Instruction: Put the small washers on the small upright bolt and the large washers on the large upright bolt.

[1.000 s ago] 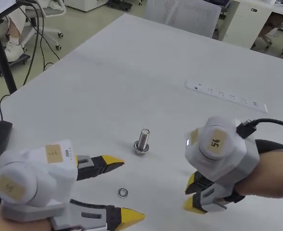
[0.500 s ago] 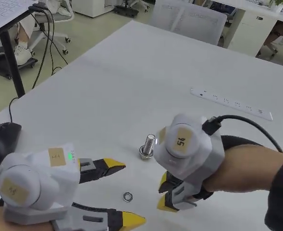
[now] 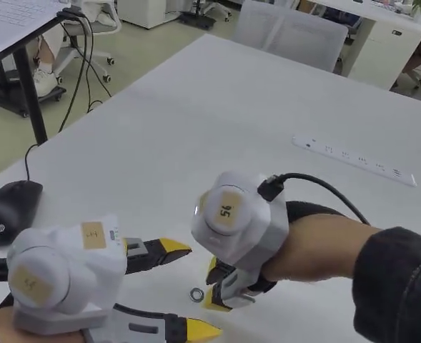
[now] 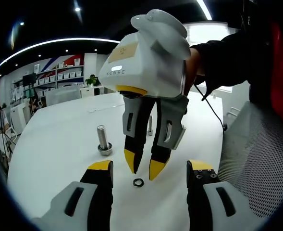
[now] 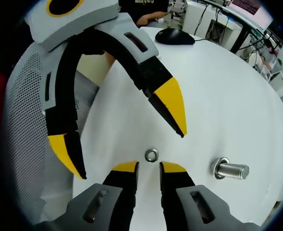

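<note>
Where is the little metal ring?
In the head view the washer lies on the table at the right gripper's tips, the left gripper beside it.

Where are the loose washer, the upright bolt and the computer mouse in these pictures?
loose washer (image 5: 147, 155): right gripper view, on its metal rim.
upright bolt (image 4: 102, 135): left gripper view, on its threaded shank.
computer mouse (image 3: 10, 211): head view, on its black top shell.

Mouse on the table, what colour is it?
Black; the mouse shows best in the head view.
</note>
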